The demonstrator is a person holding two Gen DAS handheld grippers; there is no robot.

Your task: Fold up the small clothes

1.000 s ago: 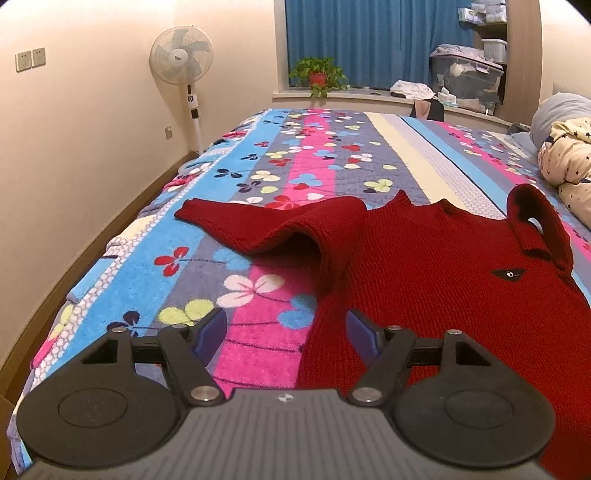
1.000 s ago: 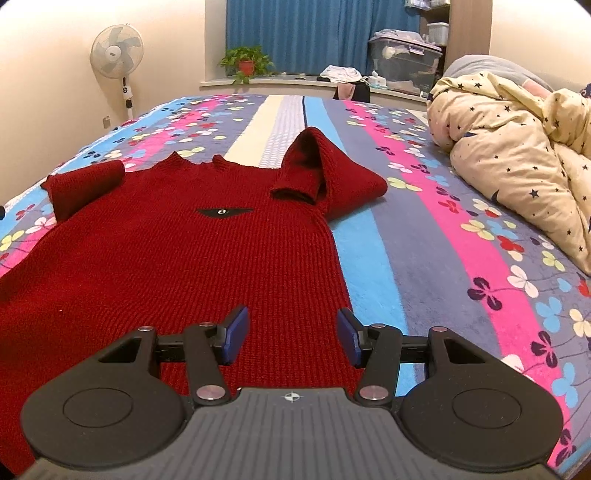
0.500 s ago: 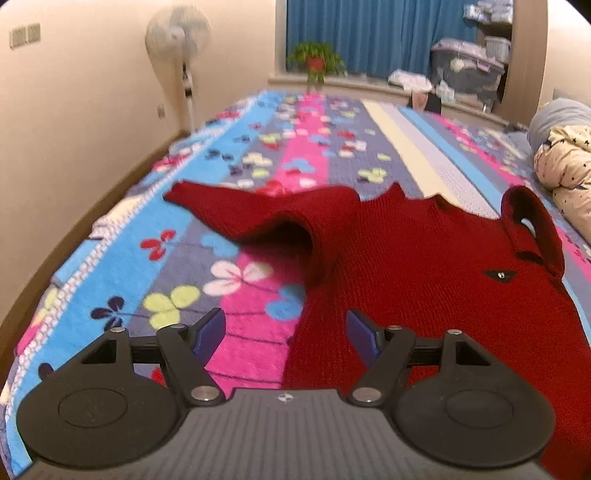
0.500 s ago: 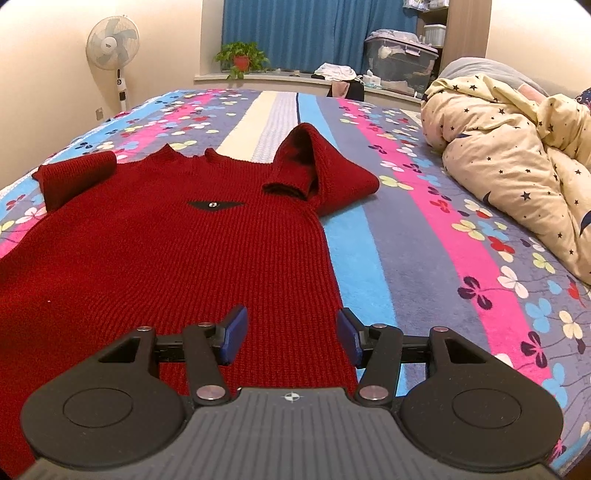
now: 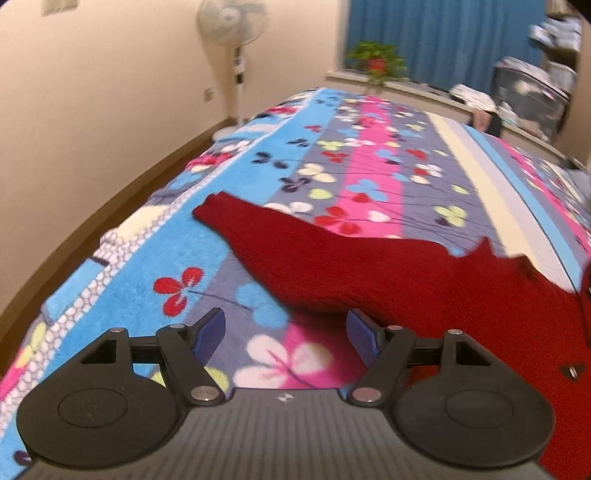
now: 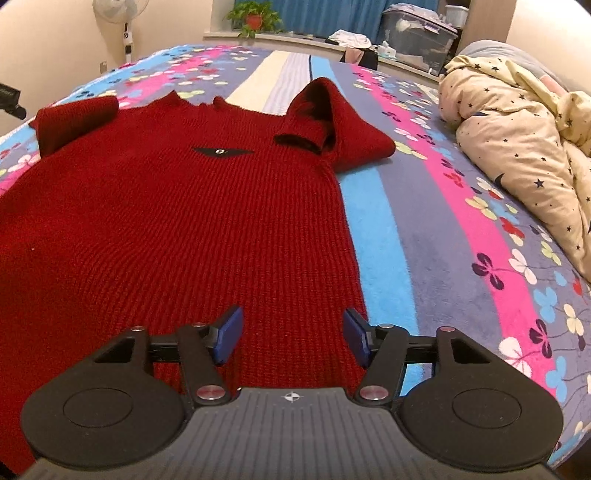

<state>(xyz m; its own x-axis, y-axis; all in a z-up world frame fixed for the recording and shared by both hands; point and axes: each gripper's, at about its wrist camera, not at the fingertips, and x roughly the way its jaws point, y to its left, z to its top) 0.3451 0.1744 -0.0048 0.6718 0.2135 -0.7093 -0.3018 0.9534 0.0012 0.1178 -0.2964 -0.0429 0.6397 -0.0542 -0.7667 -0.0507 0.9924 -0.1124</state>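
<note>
A small red knitted sweater [image 6: 177,221] lies flat on the bed, neck away from me, with a black badge [image 6: 221,151] on the chest. Its right sleeve [image 6: 332,122] is bunched up at the shoulder. Its left sleeve [image 5: 295,243] stretches out to the left over the bedspread. My left gripper [image 5: 286,338] is open and empty, just short of the left sleeve's underside. My right gripper [image 6: 291,338] is open and empty over the sweater's lower right edge.
The bed has a striped flowered bedspread [image 6: 443,236]. A star-print duvet [image 6: 524,140] is heaped at the right. The bed's left edge [image 5: 110,258] drops to the floor by the wall. A standing fan [image 5: 232,29] and storage boxes [image 6: 417,29] stand beyond the bed.
My left gripper has swung left and forward towards the left sleeve; its view is blurred by motion. My right gripper has barely moved, edging slightly forward over the hem.
</note>
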